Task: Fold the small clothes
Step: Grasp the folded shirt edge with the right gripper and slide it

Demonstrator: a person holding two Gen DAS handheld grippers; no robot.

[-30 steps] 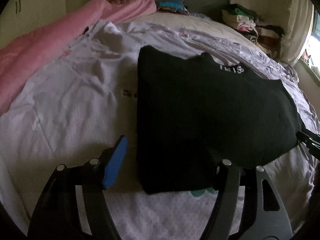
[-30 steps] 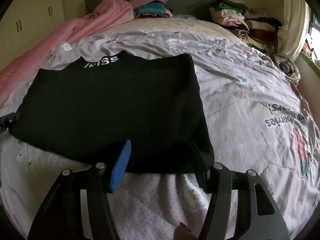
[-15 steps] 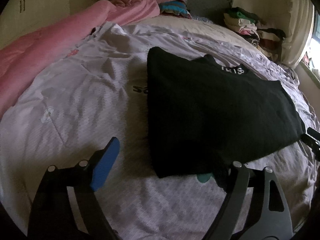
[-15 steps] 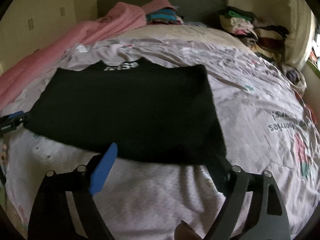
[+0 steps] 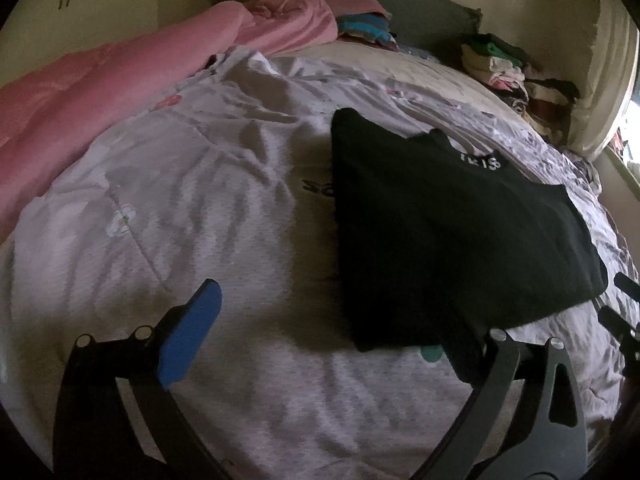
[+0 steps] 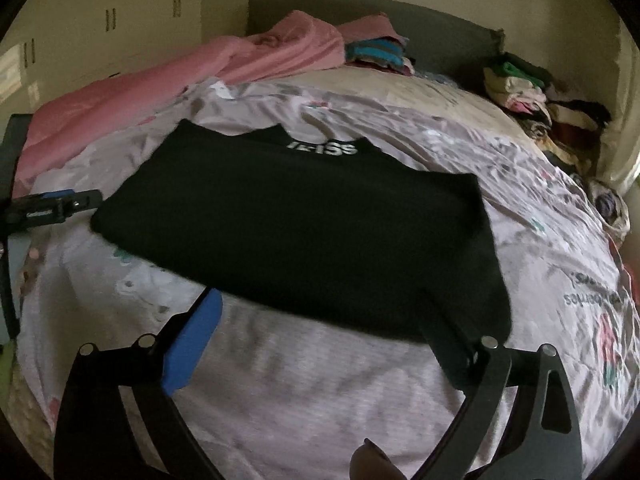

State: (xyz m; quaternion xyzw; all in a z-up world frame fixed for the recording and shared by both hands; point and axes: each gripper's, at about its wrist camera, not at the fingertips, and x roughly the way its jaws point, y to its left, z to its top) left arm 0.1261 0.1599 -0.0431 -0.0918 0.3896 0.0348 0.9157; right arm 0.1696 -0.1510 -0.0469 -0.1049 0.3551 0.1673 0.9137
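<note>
- Left wrist view: a black T-shirt (image 5: pixel 448 236) lies folded flat into a broad rectangle on the bed (image 5: pixel 200 208), its collar toward the headboard, white lettering showing at the neckline.
- The garment's near edge lies toward the foot edge of the bed, on a pale printed quilt cover (image 5: pixel 248 380) that is creased all around it.
- The left gripper (image 5: pixel 328 328) hovers beside the shirt's near left corner, its jaws opening wide, with only bedding between them.
- Right wrist view: the right gripper (image 6: pixel 332 328) sits at the shirt's near right corner, jaws likewise opening; the near hem lies just beyond the fingertips, unpinched.
- A pink duvet (image 6: pixel 140 92) is bunched along the bed's left edge; a pile of folded clothes (image 6: pixel 528 92) stands at the far right corner.
</note>
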